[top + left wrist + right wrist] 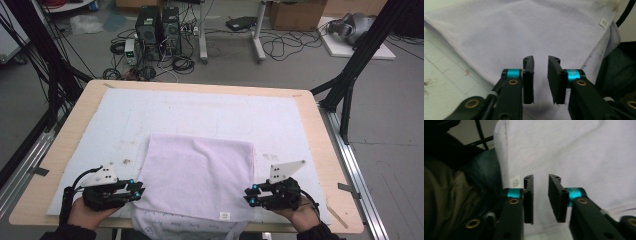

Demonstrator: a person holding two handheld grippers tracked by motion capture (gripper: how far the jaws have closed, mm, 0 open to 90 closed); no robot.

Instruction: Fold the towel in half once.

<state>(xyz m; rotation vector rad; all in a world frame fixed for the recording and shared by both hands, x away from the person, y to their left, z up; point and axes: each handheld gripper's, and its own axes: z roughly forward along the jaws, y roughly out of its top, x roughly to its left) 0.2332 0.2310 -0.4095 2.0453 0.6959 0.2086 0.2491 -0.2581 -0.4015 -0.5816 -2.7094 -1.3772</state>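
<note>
**Jaws Parted at Both Sides of the Towel**

Jaws of the left gripper spread a little, with a narrow gap between the flat black pads and nothing clamped in it. Same stance on the right gripper: pads apart, gap empty, no cloth pinched.

Seen from above, left gripper held in the left hand at the near left side of the towel, tips pointing inward at the cloth's left edge, just beside it. Right gripper held in the right hand at the near right side, tips pointing inward at the right edge, just beside it.

Towel pale lilac, folded, lying flat on the white mat that covers the wooden table. Near end of the towel hanging over the table's front edge. Small white label on the near right corner of the cloth.

In the left gripper view, towel spread out beyond and beneath the jaw tips, hemmed edge running off to the left over the mat, label far off at upper right.

In the right gripper view, towel behind and below the jaw tips, label just left of the left pad. Contact between pads and cloth not determinable in either gripper view.
</note>
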